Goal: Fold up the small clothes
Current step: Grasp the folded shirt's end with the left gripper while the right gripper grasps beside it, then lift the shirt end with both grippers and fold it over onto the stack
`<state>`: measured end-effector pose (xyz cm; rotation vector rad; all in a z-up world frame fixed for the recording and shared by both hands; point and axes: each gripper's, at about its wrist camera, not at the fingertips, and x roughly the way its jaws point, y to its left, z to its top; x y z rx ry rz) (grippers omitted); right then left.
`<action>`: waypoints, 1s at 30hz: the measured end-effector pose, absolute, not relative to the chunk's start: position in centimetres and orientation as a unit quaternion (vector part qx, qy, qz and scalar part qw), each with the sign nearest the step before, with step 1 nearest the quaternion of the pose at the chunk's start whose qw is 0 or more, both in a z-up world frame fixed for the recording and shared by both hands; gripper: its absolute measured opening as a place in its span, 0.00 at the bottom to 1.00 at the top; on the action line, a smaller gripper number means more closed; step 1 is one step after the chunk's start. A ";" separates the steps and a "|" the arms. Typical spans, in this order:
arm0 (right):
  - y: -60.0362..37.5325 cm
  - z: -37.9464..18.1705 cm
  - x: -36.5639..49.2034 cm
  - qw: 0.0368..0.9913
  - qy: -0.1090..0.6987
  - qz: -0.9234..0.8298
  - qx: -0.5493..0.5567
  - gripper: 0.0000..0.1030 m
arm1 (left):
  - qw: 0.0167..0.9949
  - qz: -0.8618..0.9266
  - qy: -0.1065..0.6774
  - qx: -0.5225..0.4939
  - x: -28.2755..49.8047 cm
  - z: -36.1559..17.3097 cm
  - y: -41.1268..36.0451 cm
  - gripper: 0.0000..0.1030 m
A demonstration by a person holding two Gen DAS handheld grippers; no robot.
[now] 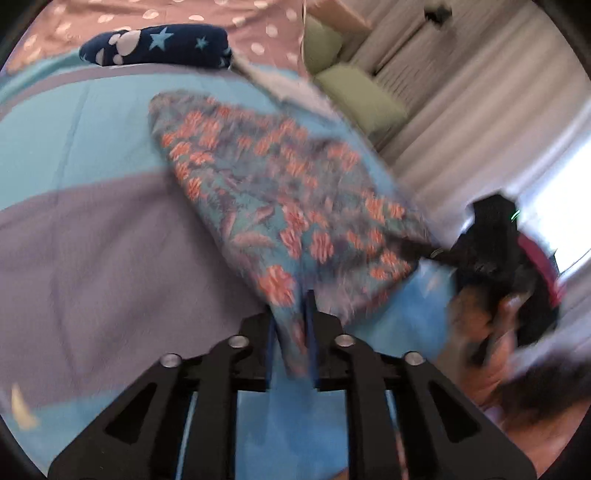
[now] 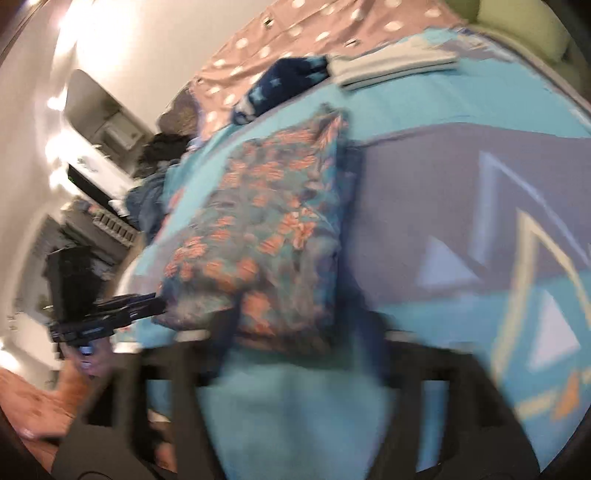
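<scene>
A small teal garment with orange flowers (image 1: 273, 192) lies on the blue and lilac bedspread (image 1: 92, 236). My left gripper (image 1: 291, 332) is shut on its near corner, cloth pinched between the blue pads. In that view my right gripper (image 1: 436, 253) touches the garment's right corner; its grip is blurred. In the right wrist view the garment (image 2: 266, 236) lies ahead, folded over. My right gripper (image 2: 295, 332) is heavily blurred with its jaws apart at the garment's near edge. The left gripper (image 2: 155, 306) shows at the garment's left corner.
A folded navy star-print garment (image 1: 159, 44) and a folded pale garment (image 2: 391, 62) lie at the far side of the bed. A pink dotted sheet (image 1: 258, 26) lies beyond. Green pillows (image 1: 354, 92) and a curtain are at the right. Dark clothes (image 2: 159, 155) are piled at the bed's left.
</scene>
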<state>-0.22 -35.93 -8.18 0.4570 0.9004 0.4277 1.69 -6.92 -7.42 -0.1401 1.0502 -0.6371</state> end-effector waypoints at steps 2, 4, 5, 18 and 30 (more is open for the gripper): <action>-37.1 -8.3 -0.1 0.856 0.422 0.194 0.227 0.74 | 0.833 -0.268 0.482 -0.031 0.7 -7.6 -6.5 0.46; -38.3 -8.0 1.1 0.854 0.413 0.189 0.255 0.74 | 0.847 -0.258 0.464 -0.033 1.3 -7.0 -5.9 0.50; -38.8 -7.9 2.2 0.850 0.410 0.194 0.268 0.74 | 0.852 -0.253 0.457 -0.039 1.9 -6.6 -5.7 0.53; -34.4 -9.1 11.1 0.823 0.474 0.255 0.182 0.74 | 0.824 -0.263 0.491 -0.104 12.2 -9.7 -7.1 0.59; -31.9 -9.0 17.1 0.827 0.476 0.273 0.119 0.64 | 0.817 -0.290 0.491 -0.087 17.2 -10.5 -8.8 0.58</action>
